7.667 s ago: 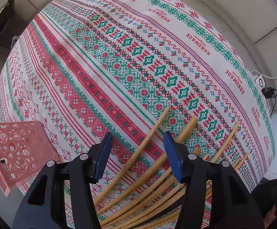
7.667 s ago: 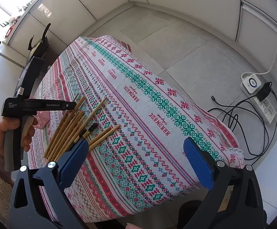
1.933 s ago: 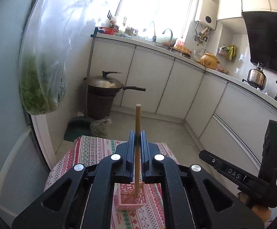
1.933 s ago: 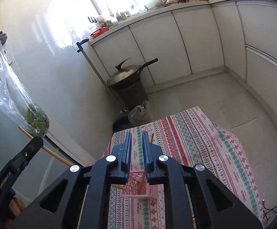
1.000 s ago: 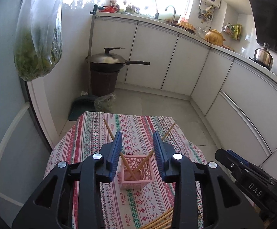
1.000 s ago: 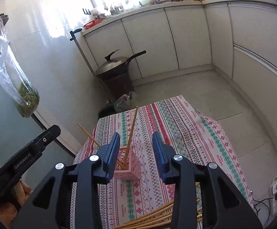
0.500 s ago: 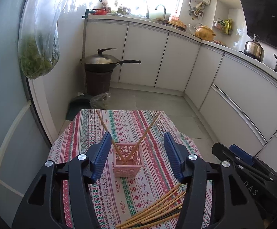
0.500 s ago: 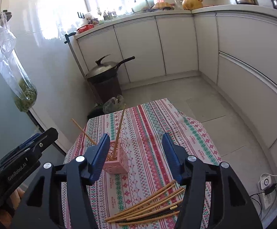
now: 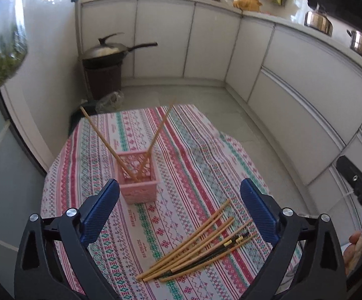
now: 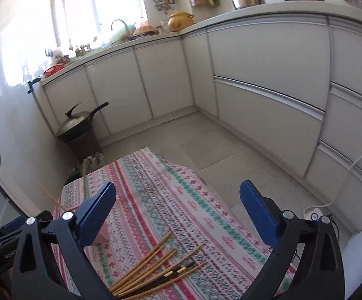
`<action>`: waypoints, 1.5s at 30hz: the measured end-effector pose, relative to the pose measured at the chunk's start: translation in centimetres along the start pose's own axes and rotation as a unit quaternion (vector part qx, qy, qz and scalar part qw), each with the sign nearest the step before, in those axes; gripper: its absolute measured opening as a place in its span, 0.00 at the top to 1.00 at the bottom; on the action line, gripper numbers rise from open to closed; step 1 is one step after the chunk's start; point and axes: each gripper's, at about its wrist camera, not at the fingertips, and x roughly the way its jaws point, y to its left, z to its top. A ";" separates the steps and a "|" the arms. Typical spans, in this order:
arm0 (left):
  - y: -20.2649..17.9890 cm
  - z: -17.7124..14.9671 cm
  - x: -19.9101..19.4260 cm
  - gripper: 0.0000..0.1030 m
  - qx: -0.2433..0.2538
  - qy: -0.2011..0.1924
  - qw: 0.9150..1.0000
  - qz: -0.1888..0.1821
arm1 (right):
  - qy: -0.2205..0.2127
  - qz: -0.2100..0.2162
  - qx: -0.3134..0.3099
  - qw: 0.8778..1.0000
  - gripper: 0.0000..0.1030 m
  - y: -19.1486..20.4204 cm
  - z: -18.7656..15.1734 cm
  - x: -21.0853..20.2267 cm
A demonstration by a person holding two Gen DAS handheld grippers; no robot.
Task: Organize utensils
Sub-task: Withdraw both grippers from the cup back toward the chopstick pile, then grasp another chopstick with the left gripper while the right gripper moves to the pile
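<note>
Standing upright on the patterned tablecloth (image 9: 185,150) that covers the surface, a pink perforated basket (image 9: 138,180) is seen from the left wrist view, with two bamboo chopsticks (image 9: 156,137) leaned in it; they are crossed low inside and splayed apart at the top, one tilted to the left and one to the right. Nearer the camera, a loose bundle of chopsticks (image 9: 195,242) is laid flat on the cloth, fanned slightly, and at least one dark chopstick with a gold band (image 9: 227,245) is mixed among the pale ones. The bundle is kept well apart from the basket. The left tool (image 9: 179,210) is held wide above the cloth, with nothing between its blue fingers (image 9: 101,212).

From the right wrist view, the right tool (image 10: 178,212) is likewise spread wide and nothing is gripped. The same bundle (image 10: 156,267) is seen below and between its fingers, while the basket (image 10: 101,235) is mostly hidden behind the left finger. A lidded wok (image 10: 78,122) is set on a dark stand by the cabinets.
</note>
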 end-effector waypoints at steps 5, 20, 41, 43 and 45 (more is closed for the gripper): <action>-4.1 -1.5 6.7 0.07 0.062 0.107 0.992 -0.011 | 0.054 -0.011 0.065 0.996 0.06 -5.7 -0.2 1.8; -9.0 -3.0 21.8 0.13 0.102 0.249 0.963 -0.001 | 0.226 0.007 0.126 0.966 0.06 -9.1 -3.6 7.2; -4.9 -4.5 19.0 0.90 0.142 0.203 0.968 0.029 | 0.343 0.014 0.153 0.927 0.07 -7.0 -8.3 11.7; -4.5 -4.6 16.4 0.90 0.143 0.182 0.972 0.029 | 0.357 0.009 0.165 0.919 0.07 -7.0 -9.2 12.6; -3.7 -4.8 13.6 0.92 0.141 0.159 0.977 0.029 | 0.372 0.005 0.181 0.911 0.13 -6.9 -10.2 13.6</action>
